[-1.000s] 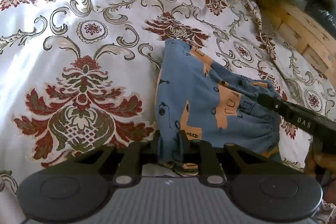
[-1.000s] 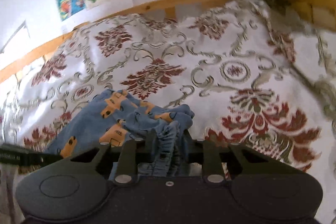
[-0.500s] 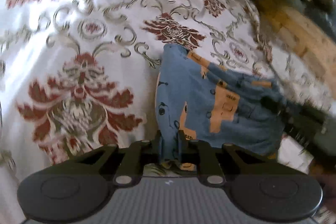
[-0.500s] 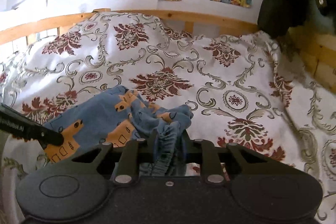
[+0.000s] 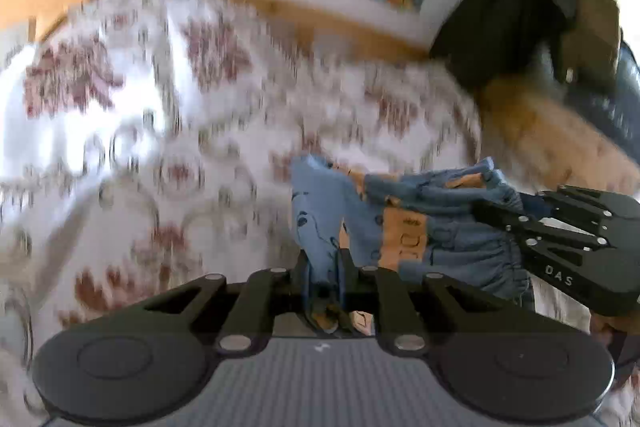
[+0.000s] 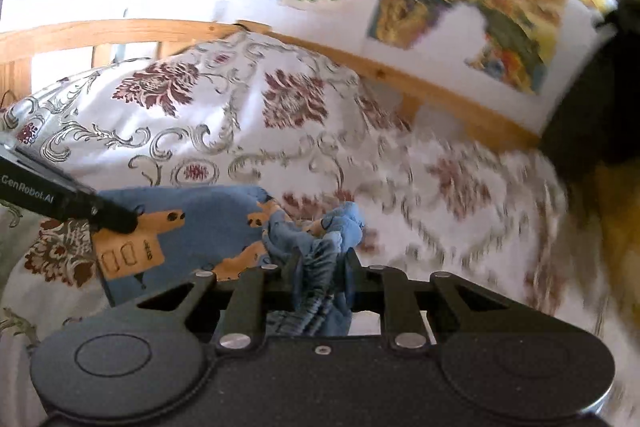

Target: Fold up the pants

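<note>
- The left gripper [image 5: 323, 269] is clamped on a blue edge of the pants [image 5: 404, 227]; the cloth bunches between its fingers
- The right gripper [image 6: 320, 267] pinches the gathered waistband [image 6: 316, 283]
- The pants hang between both tools above the patterned bedspread [image 6: 224, 131], perhaps just touching it; blur hides the contact
</note>
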